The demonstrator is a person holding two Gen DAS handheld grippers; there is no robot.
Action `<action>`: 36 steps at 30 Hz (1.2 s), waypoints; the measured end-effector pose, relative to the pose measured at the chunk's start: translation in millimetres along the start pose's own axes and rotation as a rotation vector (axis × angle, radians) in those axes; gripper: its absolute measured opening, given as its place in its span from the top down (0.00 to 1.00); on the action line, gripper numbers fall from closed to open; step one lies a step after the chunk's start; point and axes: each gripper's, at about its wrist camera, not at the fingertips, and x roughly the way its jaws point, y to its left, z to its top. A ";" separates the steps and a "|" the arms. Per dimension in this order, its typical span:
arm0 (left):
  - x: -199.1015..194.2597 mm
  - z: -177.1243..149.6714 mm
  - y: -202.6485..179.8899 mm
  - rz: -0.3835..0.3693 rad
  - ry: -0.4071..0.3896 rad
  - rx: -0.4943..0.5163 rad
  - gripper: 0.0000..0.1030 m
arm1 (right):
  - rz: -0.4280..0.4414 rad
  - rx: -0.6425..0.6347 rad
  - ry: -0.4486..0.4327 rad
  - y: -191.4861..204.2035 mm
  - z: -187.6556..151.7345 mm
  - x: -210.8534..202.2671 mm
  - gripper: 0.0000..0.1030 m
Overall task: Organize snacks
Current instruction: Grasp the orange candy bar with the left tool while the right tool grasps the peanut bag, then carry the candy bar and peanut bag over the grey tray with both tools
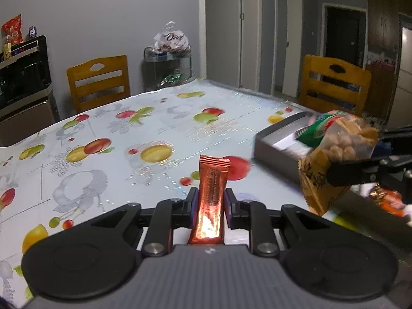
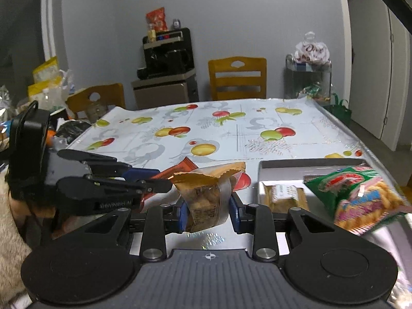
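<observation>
My left gripper (image 1: 211, 200) is shut on an orange foil snack bar (image 1: 211, 190), held upright above the fruit-print table; it shows from the side in the right wrist view (image 2: 177, 171). My right gripper (image 2: 208, 212) is shut on a brown and clear bag of biscuits (image 2: 206, 198), also seen at the right of the left wrist view (image 1: 332, 159). A grey tray (image 2: 280, 168) lies right of it and holds a wrapped cracker pack (image 2: 283, 195) and a green puffed-snack bag (image 2: 360, 198). The tray (image 1: 273, 141) shows in the left wrist view too.
The table (image 1: 154, 118) has a glossy fruit-print cloth. Wooden chairs (image 1: 99, 82) (image 1: 334, 85) stand at its far sides. A wire rack with bagged goods (image 1: 168, 59) stands by the wall. Clutter and bags (image 2: 49, 87) sit left of the table.
</observation>
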 end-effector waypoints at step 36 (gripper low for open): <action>61.1 46.6 -159.6 -0.180 0.035 0.112 0.82 | -0.152 0.177 -0.017 -111.2 -40.1 -33.4 0.68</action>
